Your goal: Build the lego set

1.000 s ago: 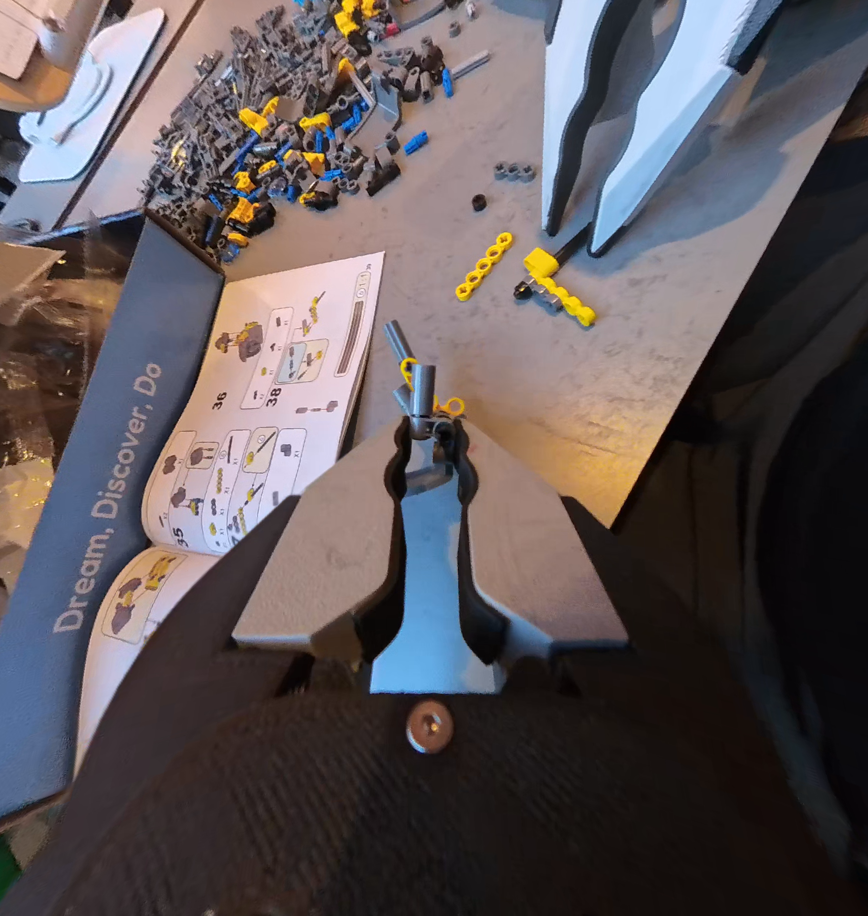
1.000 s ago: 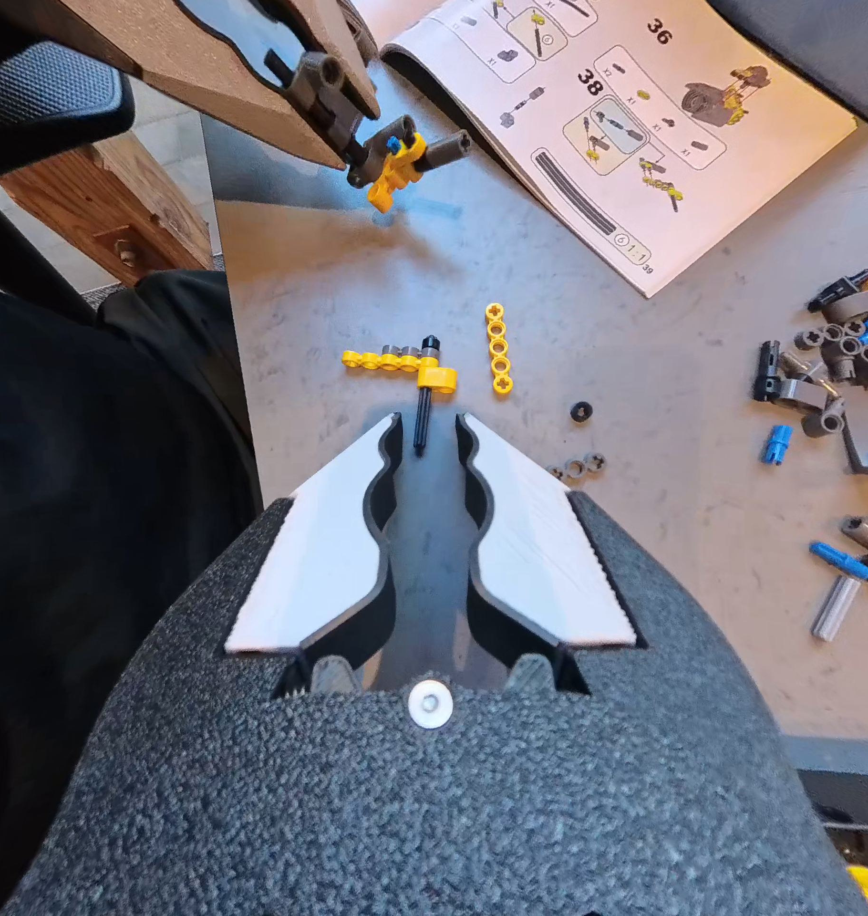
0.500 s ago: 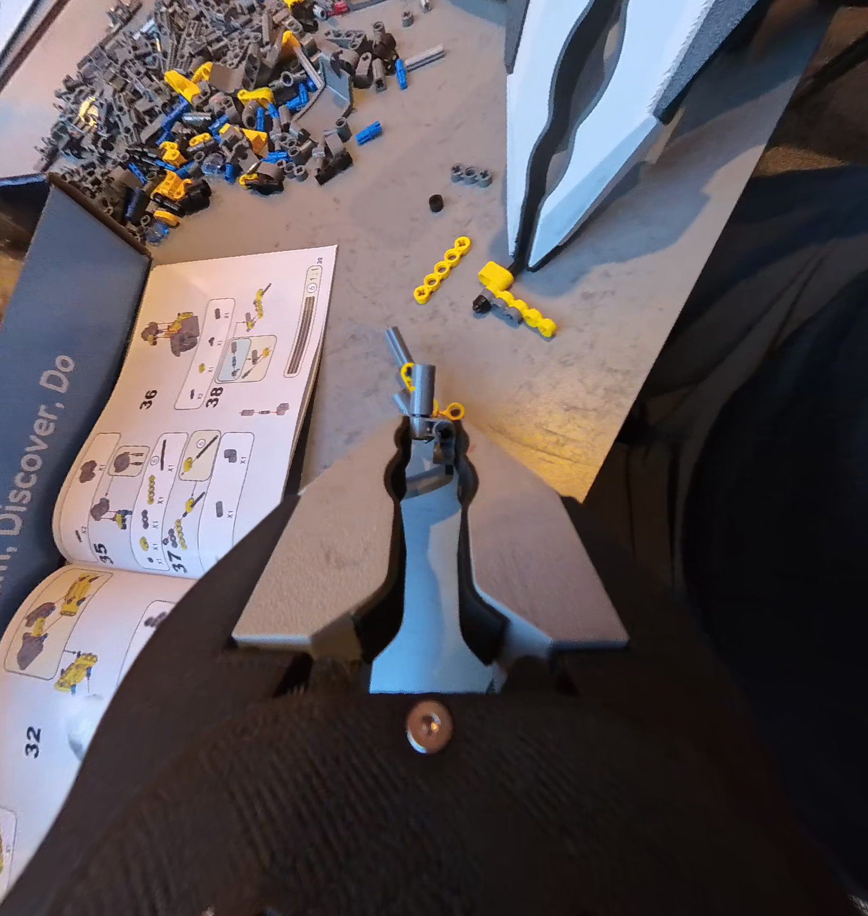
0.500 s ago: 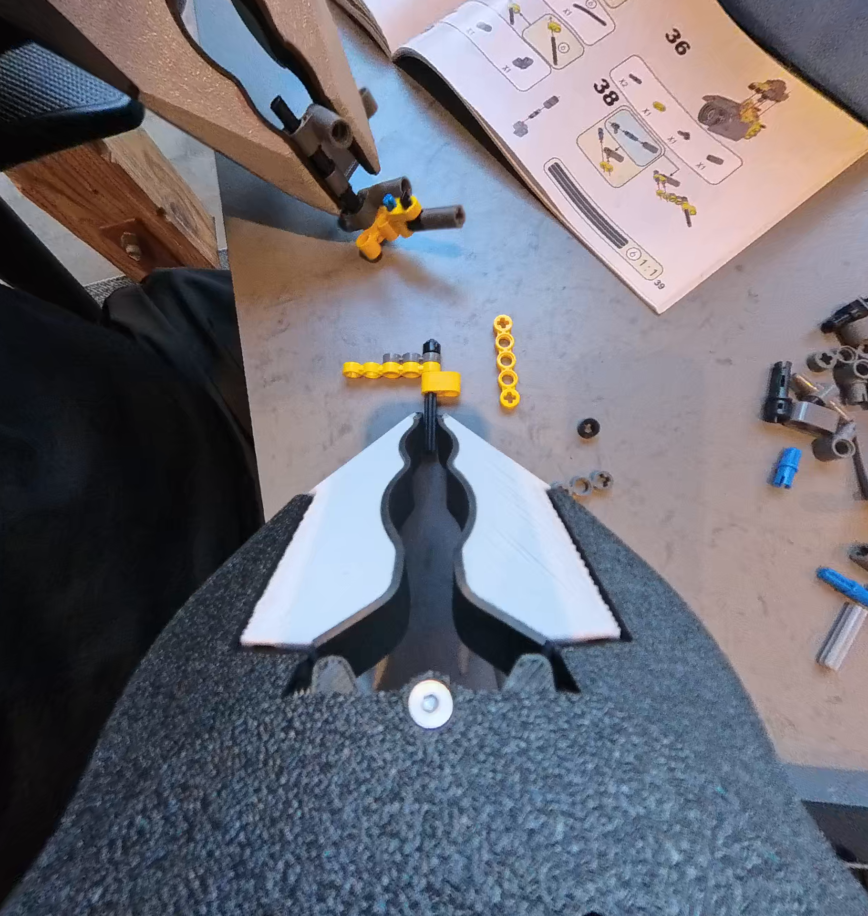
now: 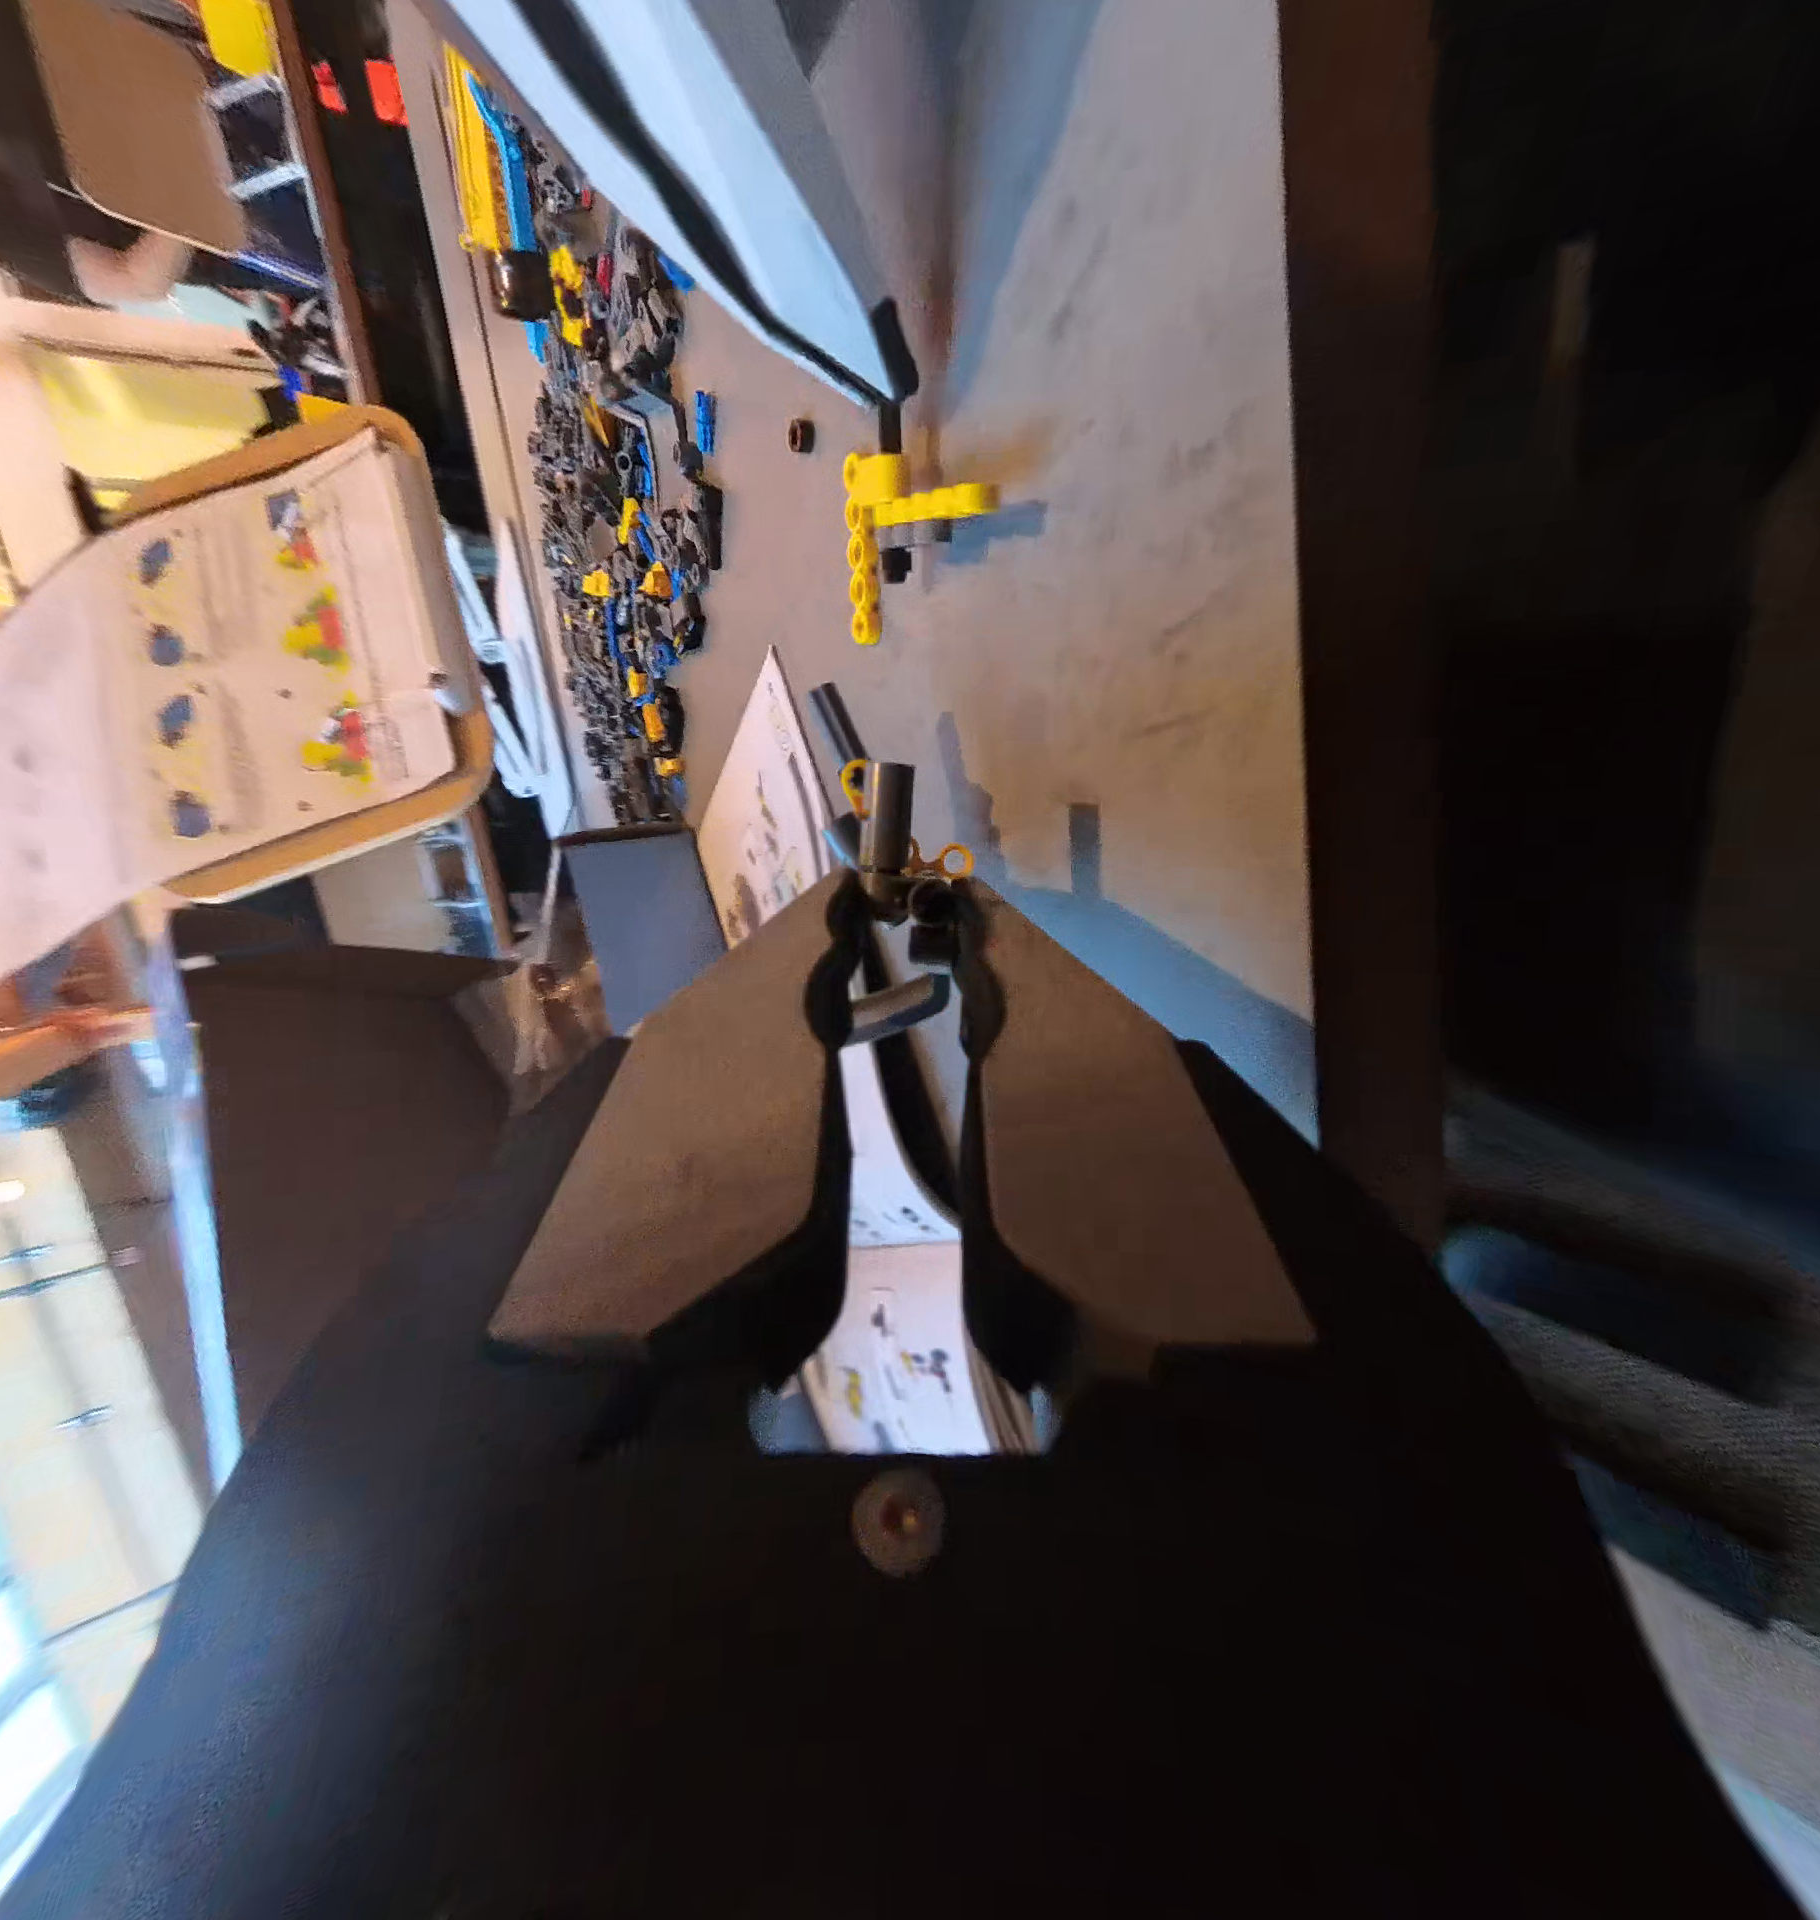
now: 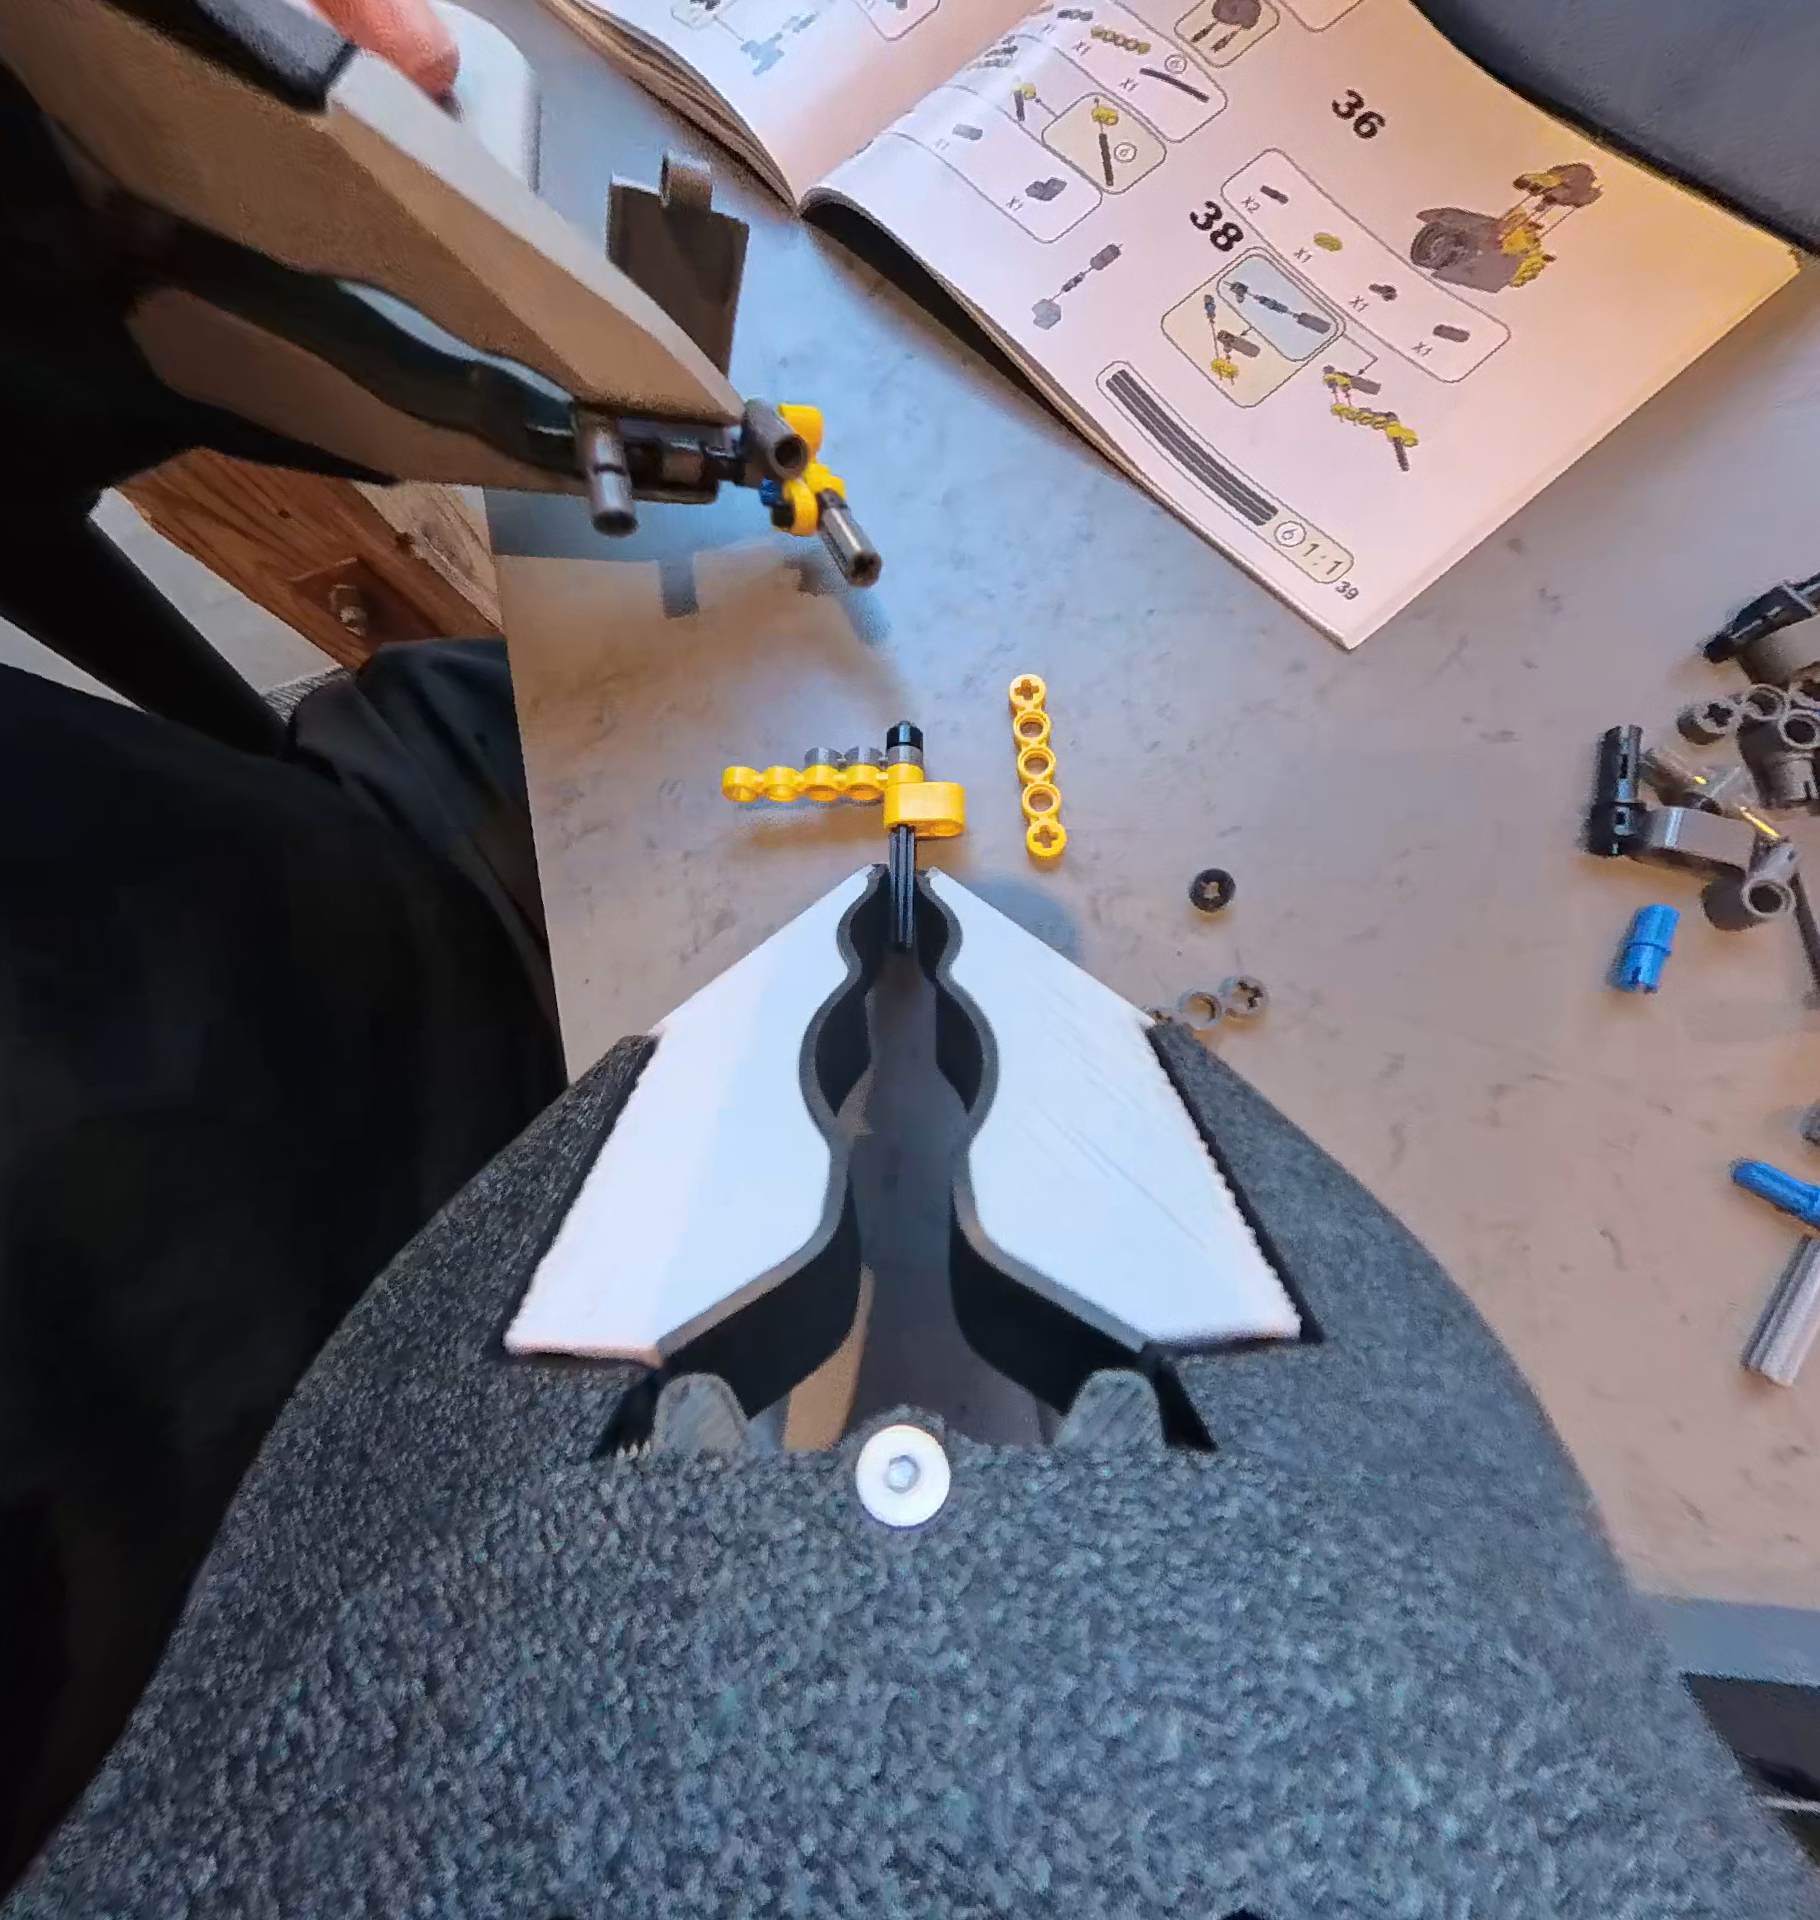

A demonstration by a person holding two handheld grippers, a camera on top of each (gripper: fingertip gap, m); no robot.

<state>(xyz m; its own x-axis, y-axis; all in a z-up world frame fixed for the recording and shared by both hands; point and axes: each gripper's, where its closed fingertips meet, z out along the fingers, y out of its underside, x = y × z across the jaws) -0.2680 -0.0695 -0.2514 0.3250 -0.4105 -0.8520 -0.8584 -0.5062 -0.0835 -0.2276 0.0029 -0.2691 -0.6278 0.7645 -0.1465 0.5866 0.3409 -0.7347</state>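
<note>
My left gripper (image 5: 901,902) is shut on a small grey and yellow brick assembly (image 5: 888,831) and holds it in the air above the grey table; it also shows in the right wrist view (image 6: 781,468), turned on its side. My right gripper (image 6: 901,878) is shut on the black axle (image 6: 901,894) of a yellow and grey assembly (image 6: 854,790) that lies on the table near its left edge. That assembly and the white right gripper also show in the left wrist view (image 5: 906,499). A loose yellow beam (image 6: 1036,769) lies just right of it.
An open instruction booklet (image 6: 1301,260) lies at the back. Loose grey, black and blue parts (image 6: 1768,748) lie at the right, with a black bush (image 6: 1211,889) and grey bushes (image 6: 1218,1003) nearer. A large parts pile (image 5: 625,540) shows in the left wrist view. The table edge (image 6: 516,727) is at left. The tips of one gripper are about 9 centimeters away from the tips of the other. To the black bush (image 6: 1211,889): right tips about 5 centimeters, left tips about 12 centimeters. The left camera catches it too, in the left wrist view (image 5: 801,441).
My left gripper has rolled sharply onto its side while holding its assembly. My right gripper closed on the black axle from open a second ago and has stayed shut there.
</note>
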